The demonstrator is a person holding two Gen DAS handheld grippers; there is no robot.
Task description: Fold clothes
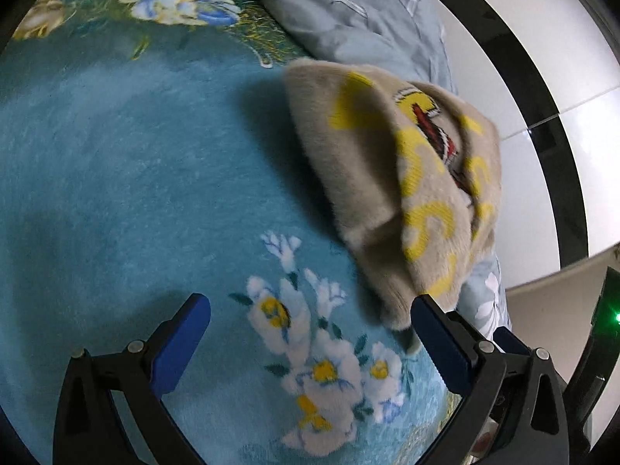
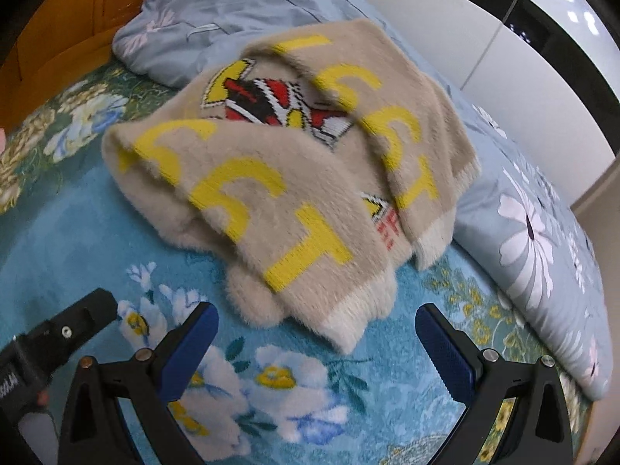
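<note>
On blue blanket [image 2: 77,232], fuzzy beige sweater [image 2: 271,178] seemingly folded.

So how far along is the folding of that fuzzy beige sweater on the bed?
Mostly done, it seems: the beige sweater lies doubled over in layers on the teal floral blanket, its cream hems stacked at the near edge. Nothing is in hand: the left gripper and right gripper are both open and empty. What seems left is tidying, since the layers sit uneven. No other clothes are in view.
</note>
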